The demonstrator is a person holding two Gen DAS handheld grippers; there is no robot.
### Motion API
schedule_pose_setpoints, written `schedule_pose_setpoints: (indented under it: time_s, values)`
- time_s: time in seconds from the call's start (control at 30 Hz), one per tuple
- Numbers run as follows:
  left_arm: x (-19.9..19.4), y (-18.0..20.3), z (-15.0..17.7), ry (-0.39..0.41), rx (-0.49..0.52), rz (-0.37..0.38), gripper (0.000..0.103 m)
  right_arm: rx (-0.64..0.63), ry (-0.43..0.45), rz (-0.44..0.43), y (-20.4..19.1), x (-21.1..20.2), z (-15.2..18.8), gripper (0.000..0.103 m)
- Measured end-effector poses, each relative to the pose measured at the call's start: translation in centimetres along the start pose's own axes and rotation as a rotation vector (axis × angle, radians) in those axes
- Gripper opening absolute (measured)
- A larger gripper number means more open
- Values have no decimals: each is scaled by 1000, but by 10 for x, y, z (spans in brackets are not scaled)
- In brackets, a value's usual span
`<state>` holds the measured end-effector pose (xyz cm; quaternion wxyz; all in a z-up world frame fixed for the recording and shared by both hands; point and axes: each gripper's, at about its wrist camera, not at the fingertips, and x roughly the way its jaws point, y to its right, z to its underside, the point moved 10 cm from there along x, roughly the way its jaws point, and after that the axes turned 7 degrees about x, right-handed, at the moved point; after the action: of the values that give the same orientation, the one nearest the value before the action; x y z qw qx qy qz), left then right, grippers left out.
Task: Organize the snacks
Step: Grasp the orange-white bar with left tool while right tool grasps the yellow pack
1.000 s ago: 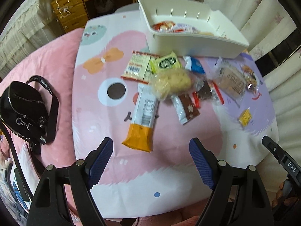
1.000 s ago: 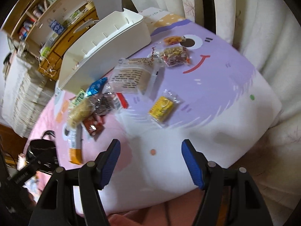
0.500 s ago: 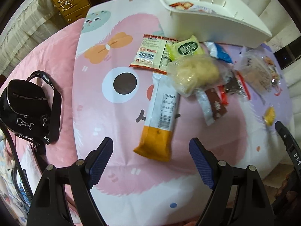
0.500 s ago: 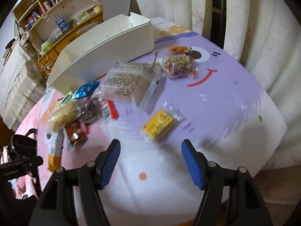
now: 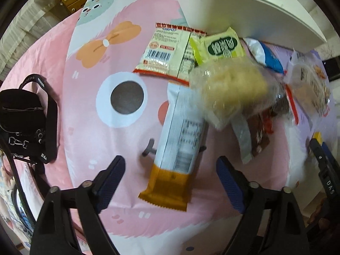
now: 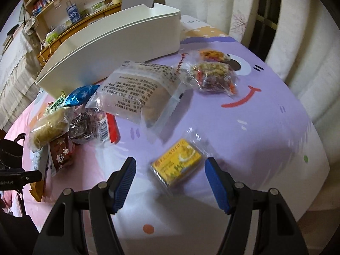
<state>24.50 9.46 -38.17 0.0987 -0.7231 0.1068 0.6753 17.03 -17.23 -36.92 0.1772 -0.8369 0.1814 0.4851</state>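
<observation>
Snacks are loose on the cartoon-print table cover (image 5: 89,68), bunched in a strip just in front of the white bin (image 6: 119,48). The bin sits at the far side with its open top facing up, and a few packets are already visible inside it in the left wrist view, so it's probably the drop target.

Left gripper (image 5: 170,182): fingers spread wide, holding nothing. The long white-and-orange wrapper (image 5: 178,148) lies lengthwise between them, orange end nearest, and the fingers are not touching it. Looks lined up to pinch it across the narrow width, my guess for its next pick. Its far end tucks under the clear bag of pale yellow crisps (image 5: 231,91), so a lift may drag that bag.

Right gripper (image 6: 170,182): also spread and empty. The small yellow packet (image 6: 177,164) sits on its own between the fingers, apart from the pile, so it's the easy one. The clear film edge sticks out past the yellow part and could slip if only the film is caught.

Rest of the pile: a big clear bag with printed text (image 6: 140,89) leans on the bin wall; a mixed-nut bag (image 6: 212,76) sits to its right; a blue wrapper (image 6: 81,92), a green packet (image 5: 223,46) and a red-edged flat pack (image 5: 167,51) sit towards the left; dark wrappers (image 6: 89,125) are in the middle.

Black bag (image 5: 23,119) is off the cover at the left, out of the way.
</observation>
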Motion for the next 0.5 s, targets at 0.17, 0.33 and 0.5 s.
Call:
schedule_pose_setpoints:
  time_s: [0.17, 0.33, 0.5]
  values:
    - [6, -2, -8, -21, -18, -3, 89, -14, -25, 6, 2, 9, -9, 66]
    - [14, -5, -5, -71, -36, -7, 88, -31, -62, 5, 0, 14, -9, 58]
    - [21, -8, 0, -100, -49, -10, 63, -61, -67, 7, 1, 16, -9, 50]
